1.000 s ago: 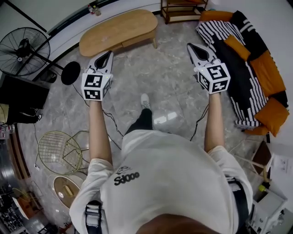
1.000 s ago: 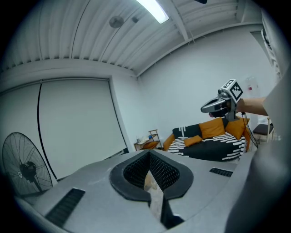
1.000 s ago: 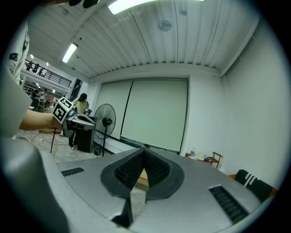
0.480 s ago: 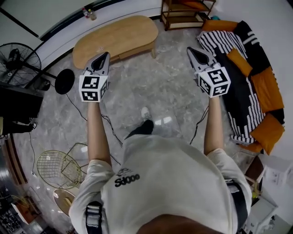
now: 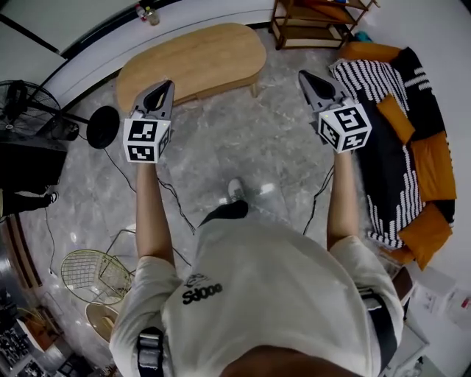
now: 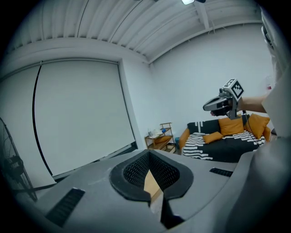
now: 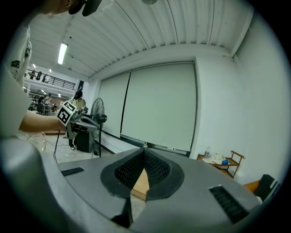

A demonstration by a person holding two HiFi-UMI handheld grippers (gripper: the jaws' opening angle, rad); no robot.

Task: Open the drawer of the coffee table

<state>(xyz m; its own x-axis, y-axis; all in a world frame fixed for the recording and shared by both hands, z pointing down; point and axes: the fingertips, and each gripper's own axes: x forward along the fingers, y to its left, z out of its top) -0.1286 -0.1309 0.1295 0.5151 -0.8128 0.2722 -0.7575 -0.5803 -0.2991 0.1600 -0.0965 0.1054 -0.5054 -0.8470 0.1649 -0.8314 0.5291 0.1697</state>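
Observation:
An oval wooden coffee table (image 5: pixel 193 62) stands on the grey stone floor ahead of me, near the far wall; its drawer does not show from above. My left gripper (image 5: pixel 166 86) is held out in the air just short of the table's left part, jaws shut and empty. My right gripper (image 5: pixel 303 76) hangs to the right of the table, also shut with nothing in it. A strip of the wooden table (image 6: pixel 150 184) shows through the left gripper's jaw gap, and the table (image 7: pixel 140 184) shows the same way in the right gripper view.
A black-and-white striped sofa (image 5: pixel 397 147) with orange cushions lines the right side. A wooden shelf rack (image 5: pixel 316 22) stands at the back right. A floor fan (image 5: pixel 29 110) and dark equipment stand at the left, a wire chair (image 5: pixel 92 269) at the lower left, cables across the floor.
I have walked toward the coffee table with both grippers held out; the table now lies closer to both of them. Both grippers stayed shut.

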